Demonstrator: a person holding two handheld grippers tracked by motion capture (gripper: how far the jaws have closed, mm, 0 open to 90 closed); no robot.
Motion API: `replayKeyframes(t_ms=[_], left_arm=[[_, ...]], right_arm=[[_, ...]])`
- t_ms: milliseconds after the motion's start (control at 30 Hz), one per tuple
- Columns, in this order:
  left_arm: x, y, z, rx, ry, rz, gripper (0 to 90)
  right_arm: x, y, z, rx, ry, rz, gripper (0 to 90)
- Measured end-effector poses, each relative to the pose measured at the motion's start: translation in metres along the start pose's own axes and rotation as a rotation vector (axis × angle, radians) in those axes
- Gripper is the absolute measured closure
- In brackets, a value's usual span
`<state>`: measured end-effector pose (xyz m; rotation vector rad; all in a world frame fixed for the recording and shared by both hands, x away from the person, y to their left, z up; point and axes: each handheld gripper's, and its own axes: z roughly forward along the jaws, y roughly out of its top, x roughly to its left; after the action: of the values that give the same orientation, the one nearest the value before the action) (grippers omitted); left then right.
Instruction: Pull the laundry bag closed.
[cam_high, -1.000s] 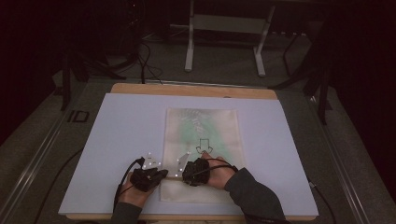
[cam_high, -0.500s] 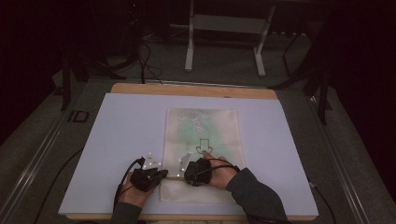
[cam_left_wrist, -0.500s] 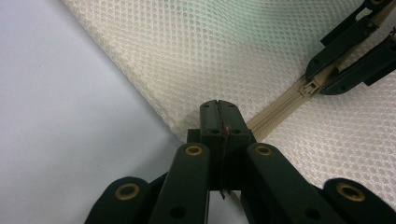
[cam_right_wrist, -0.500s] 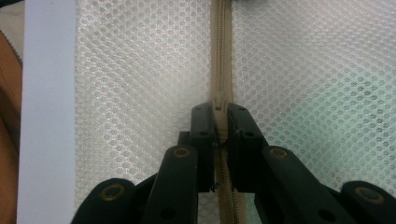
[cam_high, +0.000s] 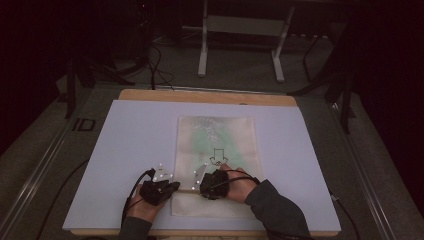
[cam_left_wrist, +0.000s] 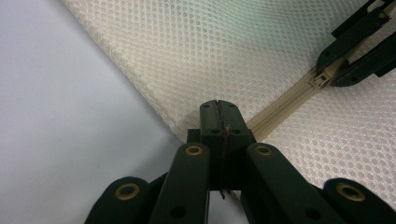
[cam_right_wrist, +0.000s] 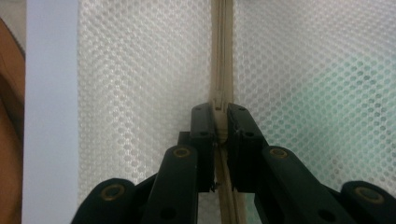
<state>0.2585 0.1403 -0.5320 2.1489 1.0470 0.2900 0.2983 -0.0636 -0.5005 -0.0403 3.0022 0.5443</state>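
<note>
While the mesh bag (cam_high: 216, 150) lies flat on the counter (cam_high: 125, 135), the left tongs (cam_left_wrist: 218, 106) pinch its corner edge by the zipper (cam_left_wrist: 285, 100). The right tongs (cam_right_wrist: 222, 112) are pressed together on the zipper pull (cam_right_wrist: 219, 103).

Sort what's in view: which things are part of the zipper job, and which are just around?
In the job:
- mesh bag
- its zipper, with the zipper pull
- left gripper, shut on the bag's edge by the zipper's end
- right gripper, shut on the zipper pull

Just around:
- white table cover
- metal stand behind the table
- floor cables
</note>
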Motion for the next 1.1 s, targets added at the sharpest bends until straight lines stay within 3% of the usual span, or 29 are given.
replayKeyframes(t_ms=[1100], left_arm=[[0.000, 0.000, 0.000, -0.001, 0.001, -0.005, 89.4]], right_arm=[[0.001, -0.010, -0.008, 0.037, 0.005, -0.014, 82.5]])
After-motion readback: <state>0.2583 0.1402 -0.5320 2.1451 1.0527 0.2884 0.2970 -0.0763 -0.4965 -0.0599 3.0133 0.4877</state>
